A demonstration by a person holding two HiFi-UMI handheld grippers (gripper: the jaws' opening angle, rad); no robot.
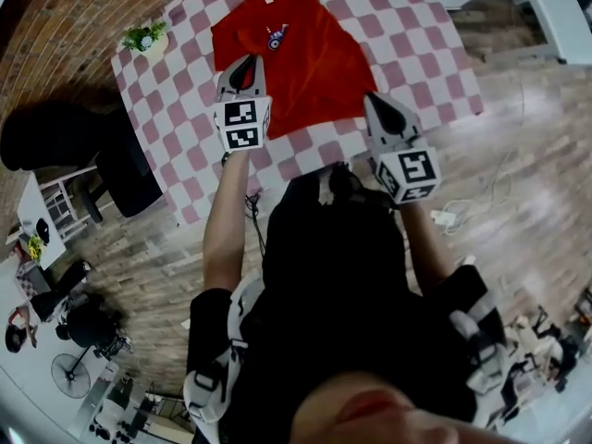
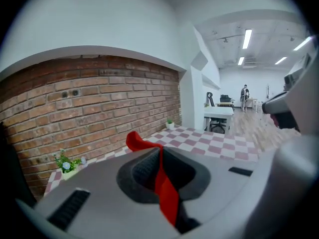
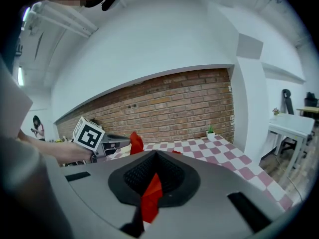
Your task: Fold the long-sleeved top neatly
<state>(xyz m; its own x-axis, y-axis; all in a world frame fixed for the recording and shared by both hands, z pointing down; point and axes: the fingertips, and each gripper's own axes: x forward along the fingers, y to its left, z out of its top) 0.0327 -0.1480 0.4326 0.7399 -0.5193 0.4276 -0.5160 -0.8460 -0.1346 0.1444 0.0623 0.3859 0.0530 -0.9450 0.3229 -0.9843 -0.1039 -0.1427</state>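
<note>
1. Head view: the red top [image 1: 305,54] lies on the checkered table [image 1: 416,35], at 12 o'clock from the person.
2. The left gripper [image 1: 243,80] is pinched on the top's 8 o'clock edge, and the right gripper [image 1: 387,111] on its 4 o'clock edge (thin bites, both).
3. Risks: the cloth may slip out of a shallow pinch, uneven pull may skew the fold, and the potted plant [image 1: 145,37] at the table's 10 o'clock corner could get clipped.

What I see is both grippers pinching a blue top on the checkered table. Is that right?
Not quite: the top is red, not blue. The head view shows it on the checkered table, and the left gripper and right gripper are each shut on its red fabric.
</note>
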